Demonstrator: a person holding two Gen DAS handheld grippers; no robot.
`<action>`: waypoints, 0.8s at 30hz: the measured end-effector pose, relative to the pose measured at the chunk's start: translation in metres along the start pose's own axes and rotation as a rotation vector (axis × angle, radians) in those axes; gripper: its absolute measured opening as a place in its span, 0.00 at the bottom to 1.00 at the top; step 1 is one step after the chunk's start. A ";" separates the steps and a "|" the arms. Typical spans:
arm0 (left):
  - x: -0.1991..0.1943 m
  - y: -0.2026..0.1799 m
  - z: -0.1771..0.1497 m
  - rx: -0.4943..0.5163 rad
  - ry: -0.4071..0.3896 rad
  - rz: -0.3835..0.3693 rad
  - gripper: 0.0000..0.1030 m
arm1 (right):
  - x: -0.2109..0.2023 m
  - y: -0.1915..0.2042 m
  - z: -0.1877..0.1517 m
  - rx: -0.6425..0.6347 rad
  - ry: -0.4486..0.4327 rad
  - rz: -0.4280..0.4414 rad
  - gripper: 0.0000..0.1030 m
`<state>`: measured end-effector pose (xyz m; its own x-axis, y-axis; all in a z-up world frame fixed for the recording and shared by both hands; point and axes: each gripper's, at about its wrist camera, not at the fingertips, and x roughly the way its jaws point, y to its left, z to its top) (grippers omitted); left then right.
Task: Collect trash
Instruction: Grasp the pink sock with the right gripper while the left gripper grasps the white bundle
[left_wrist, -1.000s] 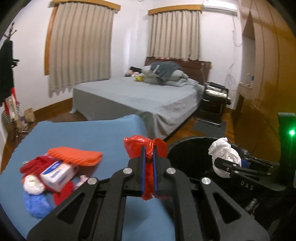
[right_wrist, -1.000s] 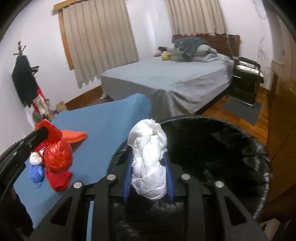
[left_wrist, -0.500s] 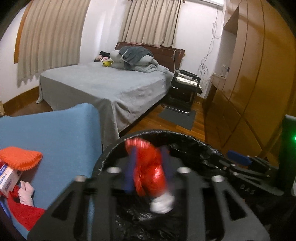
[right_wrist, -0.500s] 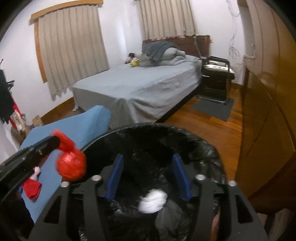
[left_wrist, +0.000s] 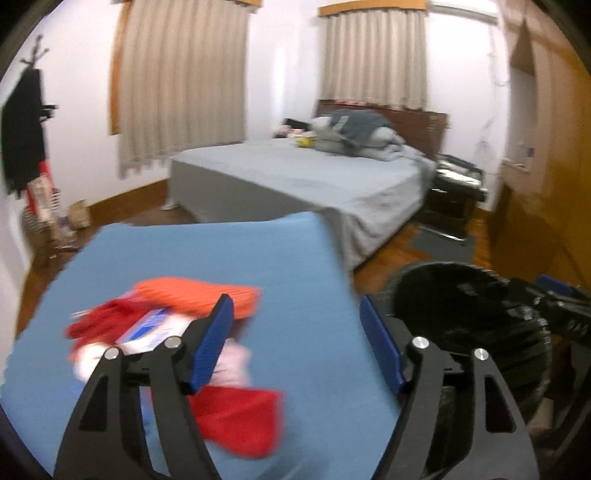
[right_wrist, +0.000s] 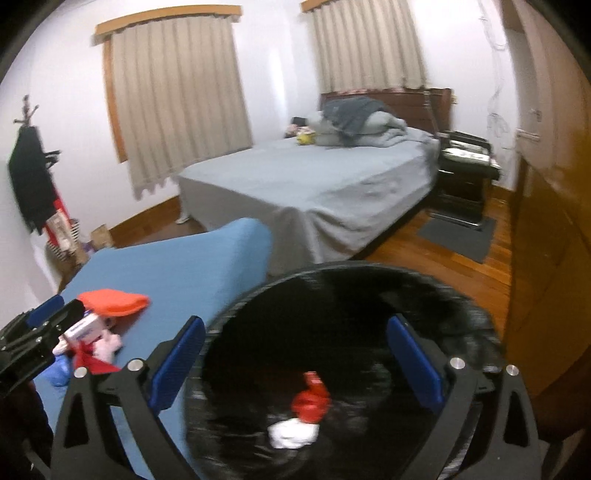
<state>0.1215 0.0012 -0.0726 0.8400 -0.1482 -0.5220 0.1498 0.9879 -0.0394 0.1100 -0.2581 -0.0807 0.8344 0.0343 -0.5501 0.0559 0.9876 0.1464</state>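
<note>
Down in the bin (right_wrist: 476, 314), the red bag (right_wrist: 312, 400) and white wad (right_wrist: 291, 435) have just landed; your right tool (right_wrist: 295, 354) and left tool (left_wrist: 295, 343) are opening, empty. More trash (left_wrist: 192, 302) waits on the table (left_wrist: 221, 254).

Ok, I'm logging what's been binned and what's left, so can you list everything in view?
Black-lined round trash bin: one, on the floor beside the blue surface.
Red crumpled plastic bag: one, inside the bin.
White crumpled tissue wad: one, inside the bin, touching the red bag.
Blue cloth-covered surface: one, left of the bin.
Orange knitted piece: one, on the blue surface.
White-and-blue small box: one, in the pile.
Red cloth: at least one, blurred.
Grey bed: one, behind.
Left gripper: fingers opening, nothing between.
Right gripper: fingers opening, over the bin.
</note>
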 end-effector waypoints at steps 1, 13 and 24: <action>-0.004 0.011 0.000 -0.007 0.003 0.021 0.70 | 0.004 0.013 -0.001 -0.014 0.007 0.026 0.94; -0.012 0.131 -0.026 -0.108 0.060 0.250 0.71 | 0.051 0.141 -0.018 -0.145 0.086 0.228 0.94; -0.001 0.165 -0.050 -0.154 0.082 0.263 0.68 | 0.111 0.197 -0.034 -0.187 0.179 0.280 0.87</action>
<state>0.1191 0.1669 -0.1206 0.7936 0.1117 -0.5981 -0.1532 0.9880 -0.0187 0.1951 -0.0540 -0.1413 0.6935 0.3169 -0.6470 -0.2759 0.9464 0.1677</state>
